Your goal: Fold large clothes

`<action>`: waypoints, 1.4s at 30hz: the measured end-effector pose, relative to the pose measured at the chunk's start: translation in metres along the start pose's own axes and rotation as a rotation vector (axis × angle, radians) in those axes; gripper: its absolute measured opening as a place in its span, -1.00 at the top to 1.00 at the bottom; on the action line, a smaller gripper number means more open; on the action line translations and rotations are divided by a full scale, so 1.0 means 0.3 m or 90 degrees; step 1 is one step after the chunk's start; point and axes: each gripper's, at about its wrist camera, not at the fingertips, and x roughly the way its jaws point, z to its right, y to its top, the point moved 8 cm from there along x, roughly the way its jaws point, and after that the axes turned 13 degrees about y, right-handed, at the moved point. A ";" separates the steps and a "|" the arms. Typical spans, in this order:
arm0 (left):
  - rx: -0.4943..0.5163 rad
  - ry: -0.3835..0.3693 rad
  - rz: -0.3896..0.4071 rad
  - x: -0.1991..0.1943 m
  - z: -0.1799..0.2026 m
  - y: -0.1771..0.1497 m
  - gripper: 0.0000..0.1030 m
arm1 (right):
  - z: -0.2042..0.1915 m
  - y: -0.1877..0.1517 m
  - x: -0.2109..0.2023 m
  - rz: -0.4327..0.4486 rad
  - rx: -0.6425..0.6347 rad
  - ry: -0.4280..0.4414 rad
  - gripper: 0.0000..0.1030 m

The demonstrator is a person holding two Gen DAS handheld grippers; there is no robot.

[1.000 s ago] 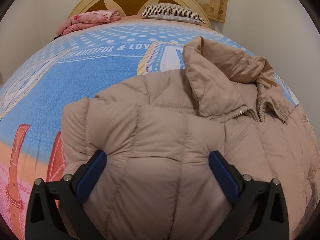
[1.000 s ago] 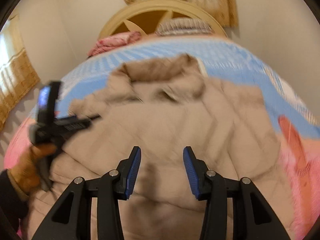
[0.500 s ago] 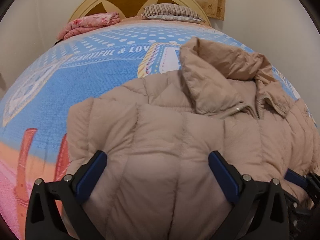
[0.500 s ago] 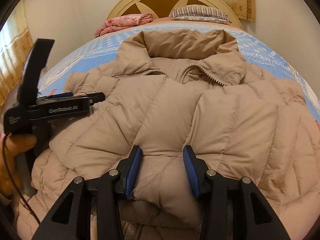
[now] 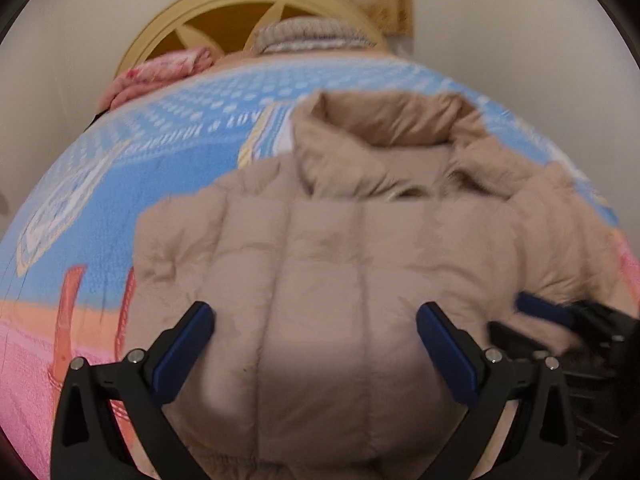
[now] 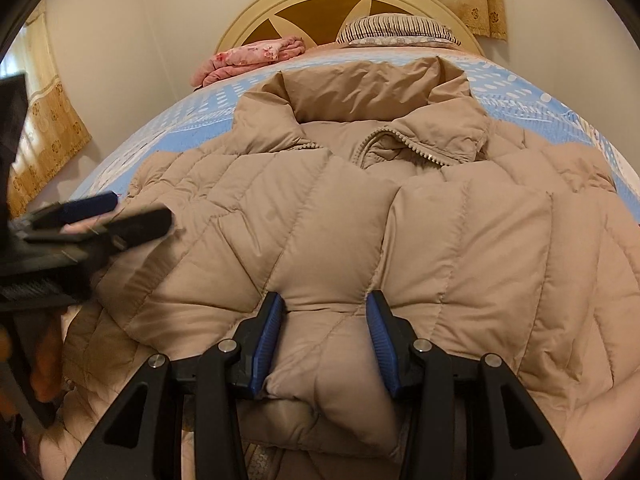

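Note:
A beige quilted puffer jacket (image 6: pixel 460 240) lies front up on the bed, collar and hood toward the headboard. My right gripper (image 6: pixel 326 312) is shut on a puffy fold at the jacket's near edge, which bulges between its blue pads (image 6: pixel 270 332). In the left wrist view, which is blurred, my left gripper (image 5: pixel 316 320) stands wide open just over the jacket (image 5: pixel 320 260) with nothing pinched. The left gripper (image 6: pixel 100 216) shows at the left of the right wrist view, over the jacket's left sleeve. The right gripper (image 5: pixel 560 316) shows at the left view's right edge.
The blue, pink and orange patterned bedspread (image 5: pixel 120 200) lies bare left of the jacket. At the head stand a cream wooden headboard (image 6: pixel 320 4), a striped pillow (image 6: pixel 400 28) and a folded pink blanket (image 6: pixel 248 58). Walls close both sides; a curtain (image 6: pixel 48 132) hangs at left.
My right gripper has sunk toward the bed with the jacket fold between its pads, then held still. My left gripper has drifted toward the jacket's middle, still open, and the right gripper has entered its view.

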 end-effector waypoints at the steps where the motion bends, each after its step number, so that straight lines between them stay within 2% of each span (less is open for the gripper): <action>1: -0.008 -0.007 -0.008 0.019 -0.002 -0.009 -1.00 | 0.000 -0.001 -0.001 0.001 0.001 0.002 0.12; 4: -0.021 -0.028 -0.024 0.065 -0.009 -0.023 -1.00 | 0.002 -0.001 -0.003 0.001 0.002 0.004 0.12; 14: -0.029 -0.031 -0.024 0.090 0.017 -0.029 -1.00 | -0.003 -0.002 -0.003 -0.002 0.003 0.005 0.11; 22: -0.028 -0.028 -0.018 0.084 0.013 -0.036 -1.00 | -0.019 0.001 -0.007 -0.050 -0.032 0.006 0.11; 25: -0.030 -0.031 -0.017 0.082 0.012 -0.038 -1.00 | -0.011 0.014 -0.030 -0.084 -0.050 0.033 0.12; 28: -0.035 -0.034 -0.013 0.076 0.006 -0.042 -1.00 | 0.016 0.047 -0.079 -0.085 -0.044 0.061 0.12; 31: -0.035 -0.035 -0.013 0.075 0.004 -0.042 -1.00 | 0.039 0.137 -0.132 -0.062 -0.069 0.056 0.12; 34: -0.035 -0.035 -0.012 0.073 0.004 -0.043 -1.00 | 0.134 0.281 -0.142 -0.035 -0.073 0.005 0.12; 35: -0.034 -0.034 -0.011 0.071 0.005 -0.044 -1.00 | 0.183 0.338 -0.127 -0.032 -0.063 -0.013 0.08; 36: -0.034 -0.033 -0.010 0.070 0.004 -0.045 -1.00 | 0.236 0.389 -0.110 -0.027 -0.047 -0.029 -0.05; 38: -0.036 -0.036 -0.010 0.069 0.002 -0.046 -1.00 | 0.348 0.492 -0.039 -0.040 -0.007 -0.035 -0.22; 40: -0.036 -0.037 -0.009 0.069 0.001 -0.045 -1.00 | 0.428 0.570 0.026 -0.059 0.003 -0.047 -0.22; 42: -0.038 -0.039 -0.011 0.070 -0.002 -0.046 -1.00 | 0.468 0.626 0.096 -0.087 0.005 -0.029 -0.22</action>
